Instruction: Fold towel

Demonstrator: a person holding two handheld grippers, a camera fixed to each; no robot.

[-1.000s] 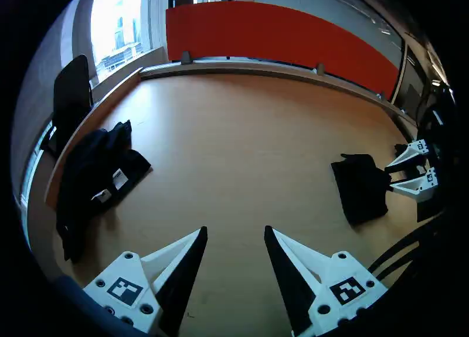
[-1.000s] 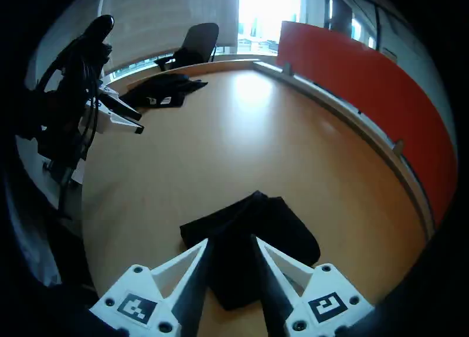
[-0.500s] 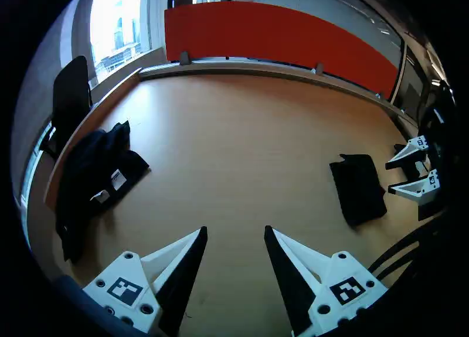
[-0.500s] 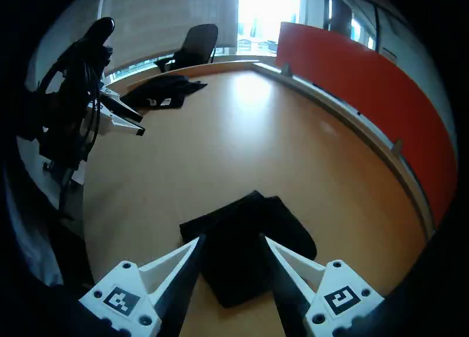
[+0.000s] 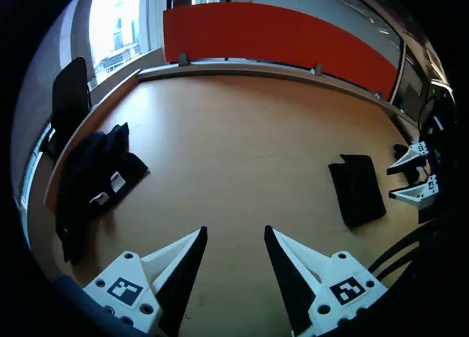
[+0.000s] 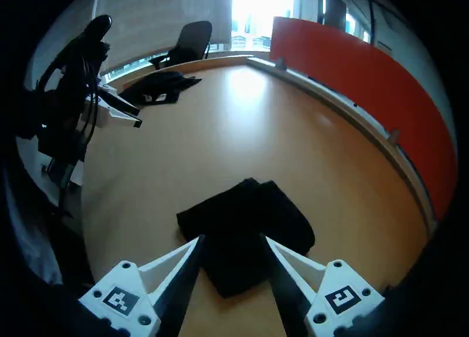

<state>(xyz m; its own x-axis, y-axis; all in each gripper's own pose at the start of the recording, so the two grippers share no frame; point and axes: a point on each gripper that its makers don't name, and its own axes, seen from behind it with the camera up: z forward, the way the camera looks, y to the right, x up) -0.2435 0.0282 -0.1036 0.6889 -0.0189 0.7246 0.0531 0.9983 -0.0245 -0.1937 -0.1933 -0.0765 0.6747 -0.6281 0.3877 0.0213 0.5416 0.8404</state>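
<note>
Having released the towel (image 6: 246, 231), right gripper (image 6: 232, 240) withdraws.

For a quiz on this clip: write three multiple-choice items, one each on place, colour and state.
1. Where does the towel lie? A) on the chair B) on the floor C) on the table, before the right gripper
2. What colour is the partition? A) blue B) red C) green
3. How are the right gripper's fingers? A) open, holding nothing B) shut on the towel C) shut on a cup

1 C: flat on the wood before the fingers. 2 B: a red panel lines the far edge. 3 A: they stand apart, clear of the towel.
</note>
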